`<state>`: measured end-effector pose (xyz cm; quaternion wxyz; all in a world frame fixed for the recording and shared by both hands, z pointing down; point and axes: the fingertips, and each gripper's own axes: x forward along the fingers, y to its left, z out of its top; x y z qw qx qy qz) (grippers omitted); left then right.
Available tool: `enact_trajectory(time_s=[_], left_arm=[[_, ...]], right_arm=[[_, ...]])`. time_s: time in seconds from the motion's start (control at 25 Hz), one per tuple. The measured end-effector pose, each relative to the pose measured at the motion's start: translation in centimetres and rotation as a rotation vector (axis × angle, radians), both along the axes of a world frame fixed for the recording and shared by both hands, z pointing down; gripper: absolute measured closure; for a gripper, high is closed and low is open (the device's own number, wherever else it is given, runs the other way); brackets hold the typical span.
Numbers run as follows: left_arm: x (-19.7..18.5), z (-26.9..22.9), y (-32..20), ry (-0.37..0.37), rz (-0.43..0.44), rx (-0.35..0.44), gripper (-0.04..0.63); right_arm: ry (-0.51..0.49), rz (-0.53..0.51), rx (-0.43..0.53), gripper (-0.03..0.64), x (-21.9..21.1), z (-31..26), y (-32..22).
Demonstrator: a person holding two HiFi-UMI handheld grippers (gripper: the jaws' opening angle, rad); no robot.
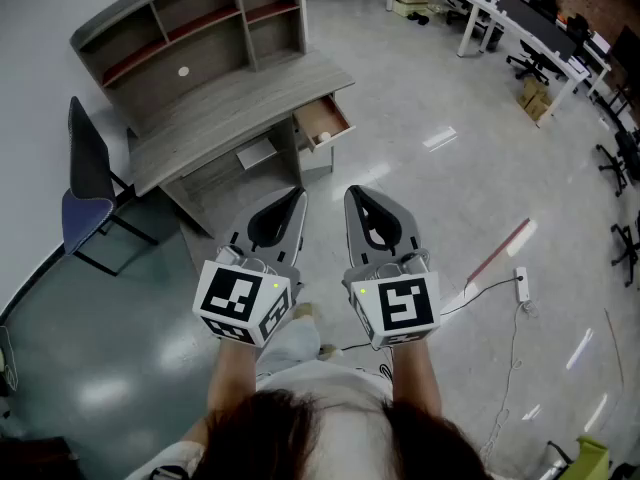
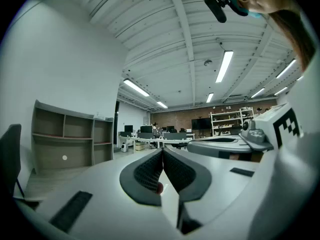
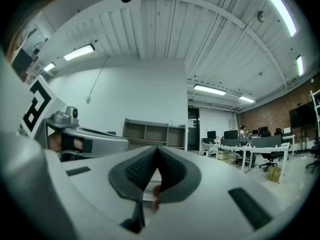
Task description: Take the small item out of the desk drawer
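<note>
A grey wooden desk (image 1: 230, 103) with a shelf unit (image 1: 190, 23) stands ahead of me on the floor. Its right-hand drawer (image 1: 322, 120) is pulled out, and a small pale item (image 1: 324, 135) seems to lie inside. Both grippers are held level side by side, well short of the desk. My left gripper (image 1: 297, 200) is shut with nothing between its pads (image 2: 150, 171). My right gripper (image 1: 352, 196) is also shut and empty. The shelf unit (image 2: 65, 141) shows far off in the left gripper view, and the same shelf unit (image 3: 150, 132) appears in the right gripper view.
A dark chair (image 1: 90, 183) with a blue seat stands left of the desk. A power strip (image 1: 521, 284) and its cable lie on the floor to my right. Rows of white office desks (image 1: 500, 13) and chairs fill the far right.
</note>
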<state>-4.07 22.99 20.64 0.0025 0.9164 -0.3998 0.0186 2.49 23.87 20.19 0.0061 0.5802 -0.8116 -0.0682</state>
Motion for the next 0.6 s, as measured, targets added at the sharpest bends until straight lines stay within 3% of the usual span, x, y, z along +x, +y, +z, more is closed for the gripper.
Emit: enact_trajectory(time_s=[0.6], left_arm=[[-3.4, 1.1, -9.1, 0.009, 0.057, -0.028, 0.578]], right_arm=[[-0.007, 0.014, -0.044, 0.591, -3.9, 1.1, -8.7]])
